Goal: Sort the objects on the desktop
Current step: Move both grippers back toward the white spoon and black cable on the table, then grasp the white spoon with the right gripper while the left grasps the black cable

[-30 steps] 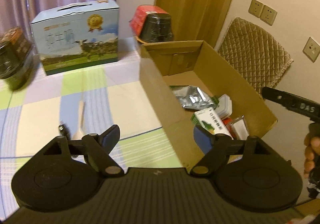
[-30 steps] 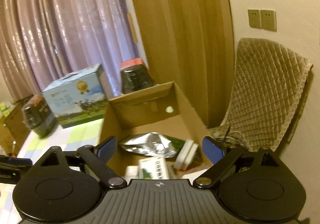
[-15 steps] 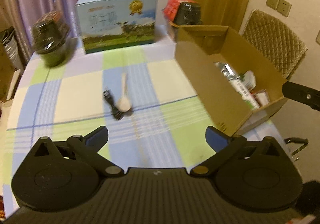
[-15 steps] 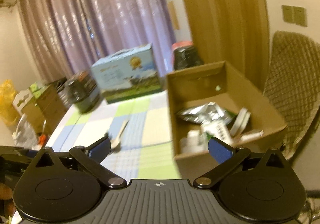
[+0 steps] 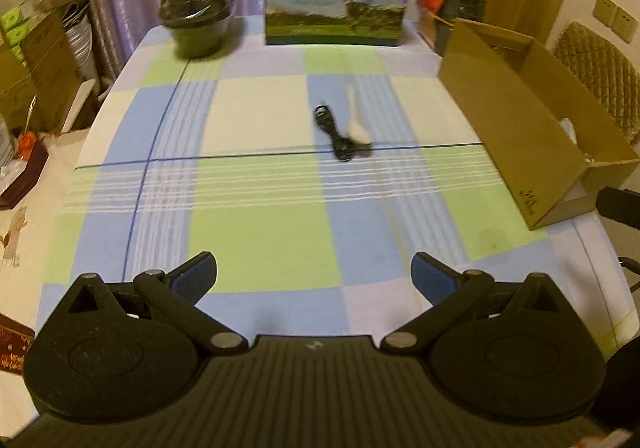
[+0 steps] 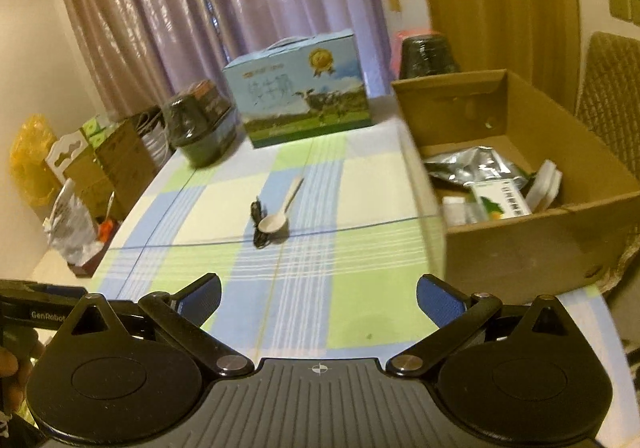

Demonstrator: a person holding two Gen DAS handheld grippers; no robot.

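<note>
The table was covered by a smooth, matt checked tablecloth (image 5: 260,215). On it lay a pale, smooth spoon (image 6: 280,213) that looked like plastic or wood, touching a glossy black cable (image 6: 258,224). The open box (image 6: 532,244) was plain matt brown cardboard, holding a crinkled, shiny silver foil pouch (image 6: 476,165) and a printed paper carton (image 6: 498,201). A glossy printed milk carton case (image 6: 300,91) stood behind. Both grippers had matt black plastic bodies with blue textured pads (image 6: 436,302). The curtains (image 6: 248,7) were shiny cloth.
</note>
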